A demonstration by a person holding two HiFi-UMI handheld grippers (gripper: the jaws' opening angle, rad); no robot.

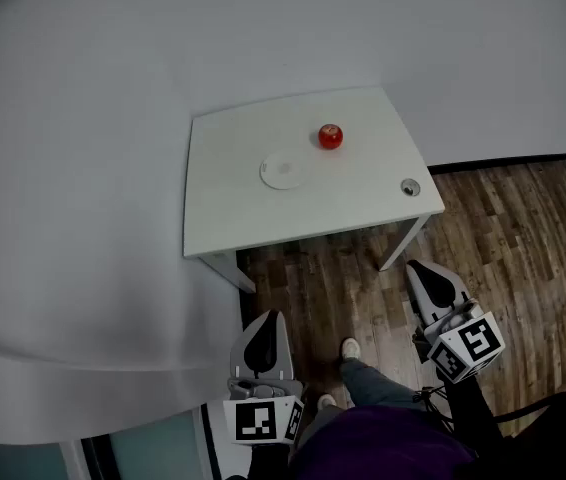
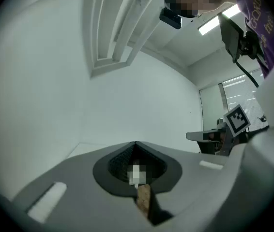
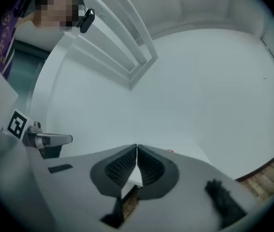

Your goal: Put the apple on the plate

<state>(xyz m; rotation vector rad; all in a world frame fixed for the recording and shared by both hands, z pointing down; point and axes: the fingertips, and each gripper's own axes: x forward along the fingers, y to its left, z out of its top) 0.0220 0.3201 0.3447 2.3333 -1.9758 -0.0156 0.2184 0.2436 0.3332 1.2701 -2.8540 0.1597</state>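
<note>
**Fig. 1. Counter with apple and plate, seen from a standing position away from it**

A white wall [image 1: 83, 118] and a wooden floor [image 1: 503, 218] are shown, with a white counter [image 1: 263, 218] set against the wall. The counter is viewed steeply from above, and its two near legs are seen standing on the floor.

The left hand-held gripper [image 1: 267, 318] and the right hand-held gripper [image 1: 419, 271] are held low over the floor, well short of the counter's near edge and well apart from each other. A marker cube is carried at the rear of each. In the left gripper view the two ribbed jaws are seen brought together at their tips, with nothing clamped between them. In the right gripper view the jaws are likewise seen closed tip to tip and empty.

Between the two grippers, a trouser leg and a pale shoe [image 1: 350, 348] of the person are seen on the floor.

A white plate [image 1: 282, 171] is shown lying near the middle of the counter. The apple [image 1: 330, 136], red, is seen resting on the bare counter just beyond and to the right of the plate, not touching it.

A small round metal object [image 1: 410, 187] is seen near the counter's near right corner.
</note>
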